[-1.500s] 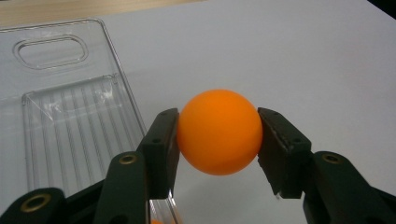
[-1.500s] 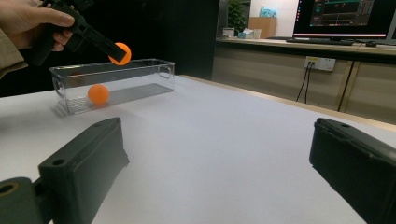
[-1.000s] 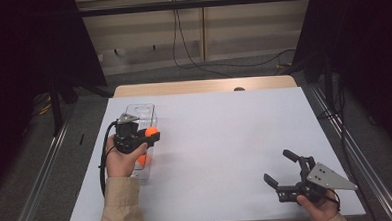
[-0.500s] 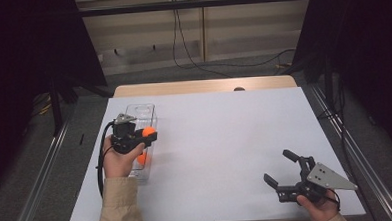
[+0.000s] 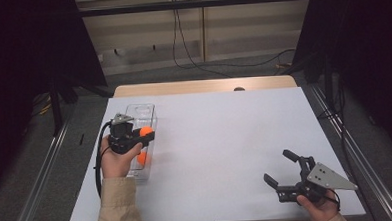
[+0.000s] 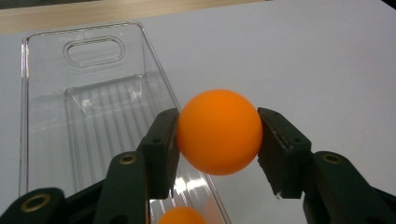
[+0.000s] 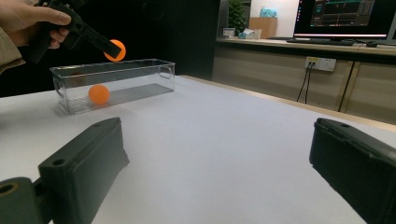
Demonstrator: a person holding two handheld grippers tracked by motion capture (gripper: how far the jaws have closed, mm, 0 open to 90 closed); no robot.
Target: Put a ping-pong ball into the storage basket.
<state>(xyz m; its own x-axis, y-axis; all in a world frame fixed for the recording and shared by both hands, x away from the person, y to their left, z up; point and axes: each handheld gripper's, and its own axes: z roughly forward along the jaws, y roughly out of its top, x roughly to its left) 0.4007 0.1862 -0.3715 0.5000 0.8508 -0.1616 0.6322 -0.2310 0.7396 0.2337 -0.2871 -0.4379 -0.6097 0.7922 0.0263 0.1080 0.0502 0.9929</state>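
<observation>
I am holding the left gripper (image 6: 217, 135) clamped on an orange ball (image 6: 219, 131); its two black jaws are pressing on the ball's left and right sides. The ball is looking smooth, matte and evenly orange, round with no marking that I can make out, and it is bulging out above and below the jaws. In the high view the left gripper (image 5: 147, 134) is sitting in my left hand (image 5: 117, 161) and the ball (image 5: 145, 131) is hanging over the right-hand edge of a clear plastic bin (image 5: 140, 113) near the table's left side. In the right gripper view the held ball (image 7: 115, 50) is riding above the bin's rim (image 7: 116, 65), not touching it.

A second orange ball (image 7: 99, 94) is lying on the bin's ribbed floor, toward the end nearer me, and it is showing below the held one in the left gripper view (image 6: 181, 216). The bin is long and narrow, with an oval handle cut-out (image 6: 93, 48) at its far end.

I am keeping the right gripper (image 5: 284, 167) low over the white table (image 5: 225, 134) at the near right corner, well apart from the bin, its jaws standing wide apart with nothing between them.
</observation>
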